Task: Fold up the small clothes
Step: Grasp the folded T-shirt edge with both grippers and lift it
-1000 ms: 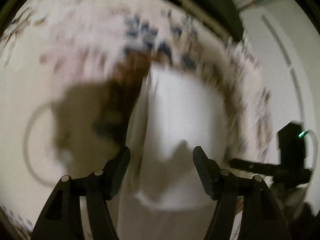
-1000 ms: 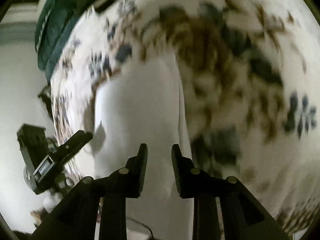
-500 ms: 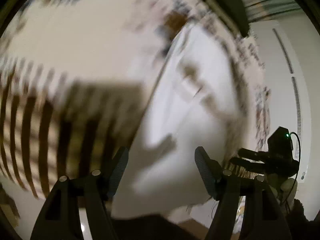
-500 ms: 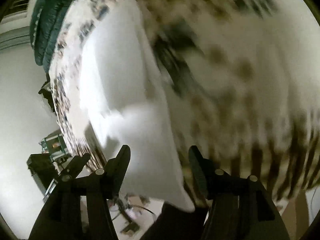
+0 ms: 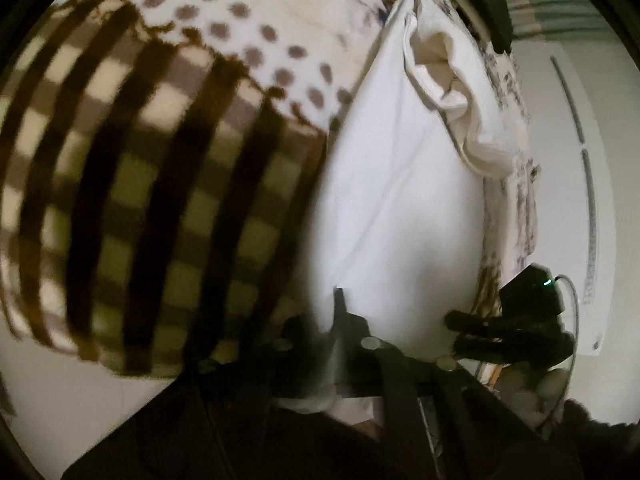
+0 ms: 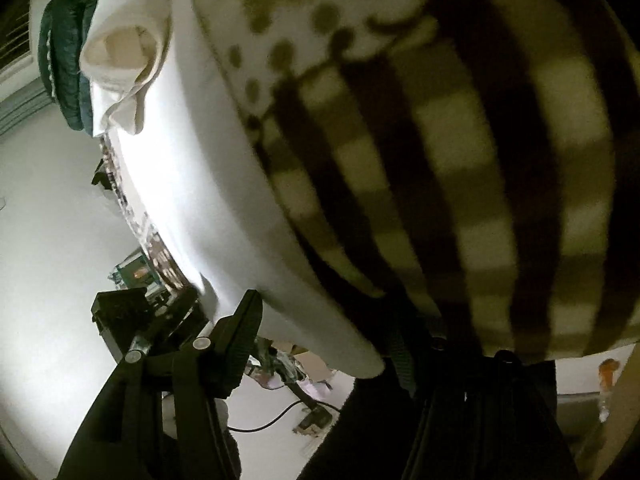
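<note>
A white garment (image 5: 396,200) lies stretched along a patterned bedspread (image 5: 160,160), with an open cuff or neck hole at its far end (image 5: 436,68). In the left wrist view my left gripper (image 5: 340,320) sits at the garment's near edge, its fingers dark and blurred with white cloth between them. In the right wrist view the same garment (image 6: 192,184) runs up to its open end (image 6: 124,52). My right gripper (image 6: 320,332) is at the garment's near edge; its left finger (image 6: 240,336) is plain, the right one lies under the cloth, jaws apart.
The bedspread has brown checks near me and dots farther off (image 6: 500,160). A dark green cloth (image 6: 64,48) lies at the far end of the bed. The other gripper shows at the right (image 5: 528,312). A pale floor with cables (image 6: 280,420) lies below.
Both grippers have pulled back from over the garment to its near edge at the side of the bed. The left jaws, open before, now look closed on the cloth.
</note>
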`<move>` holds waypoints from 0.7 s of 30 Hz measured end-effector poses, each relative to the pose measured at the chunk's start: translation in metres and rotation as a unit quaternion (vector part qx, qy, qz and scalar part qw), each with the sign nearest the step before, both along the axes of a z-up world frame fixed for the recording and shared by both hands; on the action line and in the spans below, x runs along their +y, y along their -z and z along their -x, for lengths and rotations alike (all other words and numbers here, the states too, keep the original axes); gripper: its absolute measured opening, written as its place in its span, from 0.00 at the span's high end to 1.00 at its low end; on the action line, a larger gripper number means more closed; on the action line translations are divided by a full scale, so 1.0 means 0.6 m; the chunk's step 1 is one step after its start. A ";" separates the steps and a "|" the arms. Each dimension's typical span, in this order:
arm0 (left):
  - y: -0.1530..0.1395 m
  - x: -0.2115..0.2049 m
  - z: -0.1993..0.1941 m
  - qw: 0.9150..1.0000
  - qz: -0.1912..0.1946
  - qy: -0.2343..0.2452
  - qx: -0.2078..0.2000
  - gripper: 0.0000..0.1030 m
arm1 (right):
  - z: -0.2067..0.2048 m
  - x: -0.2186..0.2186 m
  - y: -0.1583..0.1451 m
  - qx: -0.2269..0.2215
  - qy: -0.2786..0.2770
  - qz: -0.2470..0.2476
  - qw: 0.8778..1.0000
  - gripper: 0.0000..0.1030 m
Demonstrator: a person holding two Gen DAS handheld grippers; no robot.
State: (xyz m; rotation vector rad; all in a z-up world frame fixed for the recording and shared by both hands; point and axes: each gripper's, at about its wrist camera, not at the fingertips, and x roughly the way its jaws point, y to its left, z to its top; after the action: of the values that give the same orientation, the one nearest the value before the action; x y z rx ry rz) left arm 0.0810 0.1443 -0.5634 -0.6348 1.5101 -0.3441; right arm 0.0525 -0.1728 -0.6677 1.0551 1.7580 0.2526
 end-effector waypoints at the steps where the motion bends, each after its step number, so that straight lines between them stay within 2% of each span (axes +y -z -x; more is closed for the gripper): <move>1: -0.005 -0.001 0.003 1.000 0.001 -0.004 -0.002 0.97 | 0.000 0.001 -0.005 -0.001 -0.004 0.001 1.000 0.79; 2: -0.012 -0.002 0.004 1.000 0.006 -0.010 0.003 0.97 | 0.001 0.008 -0.008 -0.001 -0.005 0.001 1.000 0.87; 4: -0.024 0.001 0.002 0.999 0.023 -0.027 0.010 0.97 | 0.008 0.009 -0.022 -0.005 0.007 -0.002 1.000 0.94; 8: -0.056 0.006 -0.004 0.996 0.062 -0.056 0.016 0.97 | 0.000 0.000 -0.049 -0.013 0.033 -0.032 0.999 0.96; 11: -0.087 0.013 -0.017 0.992 0.100 -0.075 0.006 0.97 | -0.014 -0.005 -0.082 -0.031 0.049 -0.060 0.997 0.96; 16: -0.131 0.012 -0.087 0.982 0.149 -0.113 -0.030 0.97 | -0.068 -0.029 -0.138 -0.065 0.084 -0.095 0.990 0.97; 21: -0.126 -0.006 -0.203 0.967 0.200 -0.147 -0.053 0.97 | -0.181 -0.066 -0.172 -0.103 0.118 -0.098 0.983 0.97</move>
State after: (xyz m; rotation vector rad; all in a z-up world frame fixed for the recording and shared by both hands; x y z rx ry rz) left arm 0.2031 0.1405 -0.4876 -1.1286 1.2276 -0.4512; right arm 0.1612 -0.2122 -0.5642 1.3189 1.4292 0.3765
